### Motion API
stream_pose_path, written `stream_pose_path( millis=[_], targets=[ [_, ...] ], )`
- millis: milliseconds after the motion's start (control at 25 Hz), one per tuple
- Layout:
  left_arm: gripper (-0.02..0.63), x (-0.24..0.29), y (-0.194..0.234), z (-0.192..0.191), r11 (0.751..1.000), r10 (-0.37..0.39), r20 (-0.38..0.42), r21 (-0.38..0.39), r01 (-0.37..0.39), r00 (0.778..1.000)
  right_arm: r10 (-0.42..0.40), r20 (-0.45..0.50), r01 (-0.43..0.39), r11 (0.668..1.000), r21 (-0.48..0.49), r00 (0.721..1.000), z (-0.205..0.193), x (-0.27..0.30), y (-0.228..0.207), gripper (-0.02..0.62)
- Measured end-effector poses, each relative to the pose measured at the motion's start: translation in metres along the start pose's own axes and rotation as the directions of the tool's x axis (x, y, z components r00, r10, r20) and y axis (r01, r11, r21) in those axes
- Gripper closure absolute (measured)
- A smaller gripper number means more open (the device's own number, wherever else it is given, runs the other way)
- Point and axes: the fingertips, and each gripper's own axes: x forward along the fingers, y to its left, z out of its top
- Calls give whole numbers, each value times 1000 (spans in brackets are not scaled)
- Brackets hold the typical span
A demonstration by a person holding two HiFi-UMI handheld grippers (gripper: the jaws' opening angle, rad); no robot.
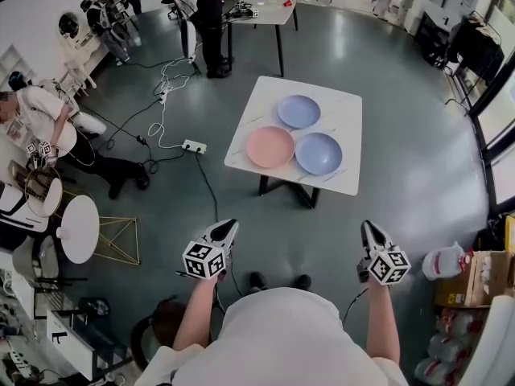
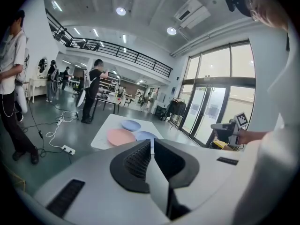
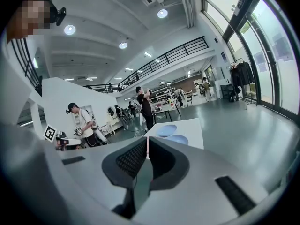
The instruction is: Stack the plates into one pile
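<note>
On the white bench (image 1: 342, 175): three plates lay singly, none stacked. The pink plate (image 1: 270, 146) sat toward the left edge, the far blue plate (image 1: 298, 111) beyond it, and the near blue plate (image 1: 319, 153) beside it. The left claw (image 1: 229, 227) and right claw (image 1: 368, 227) were closed and empty, well short of the bench. All stacking remained to do.

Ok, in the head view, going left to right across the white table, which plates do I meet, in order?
pink plate → lilac plate, set farther back → blue plate
</note>
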Motion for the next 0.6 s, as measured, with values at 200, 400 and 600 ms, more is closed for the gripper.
stream_pose_path(
  millis=[200,400,600],
  targets=[
    [574,-7,11,0,1000,-10,10,-4,10,1000,3,-11,-3,1000,9,1000,-10,8,15,566],
    [574,-16,28,0,1000,-21,0,0,21,1000,-11,-31,12,1000,18,999,-23,19,34,566],
    [574,-26,49,-4,999,-39,0,8,39,999,-20,-34,21,999,24,999,-36,29,56,566]
  ],
)
